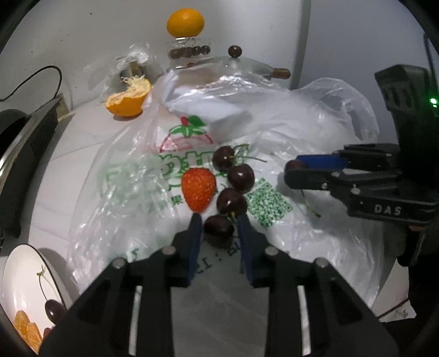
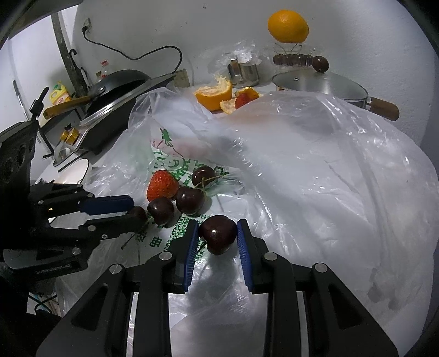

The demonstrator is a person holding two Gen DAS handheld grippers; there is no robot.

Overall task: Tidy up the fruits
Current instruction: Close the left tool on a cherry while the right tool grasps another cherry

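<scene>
Several dark cherries [image 1: 240,178] and a red strawberry [image 1: 198,189] lie on a clear plastic bag [image 1: 288,123] printed in green. My left gripper [image 1: 219,219] has its blue pads on both sides of the nearest cherry [image 1: 218,226], touching it. My right gripper [image 2: 217,228] is shut on another cherry [image 2: 217,236]; it also shows in the left wrist view [image 1: 295,170] at the right. The left gripper shows in the right wrist view [image 2: 134,210] at the left. The strawberry [image 2: 162,185] sits beside the cherries.
A white bowl [image 1: 16,274] at lower left holds a cherry and orange segments. A peeled half orange [image 1: 127,100], a whole orange [image 1: 185,22] on a glass jar and a lidded pot [image 2: 318,85] stand at the back. A black pan [image 2: 118,85] is at the left.
</scene>
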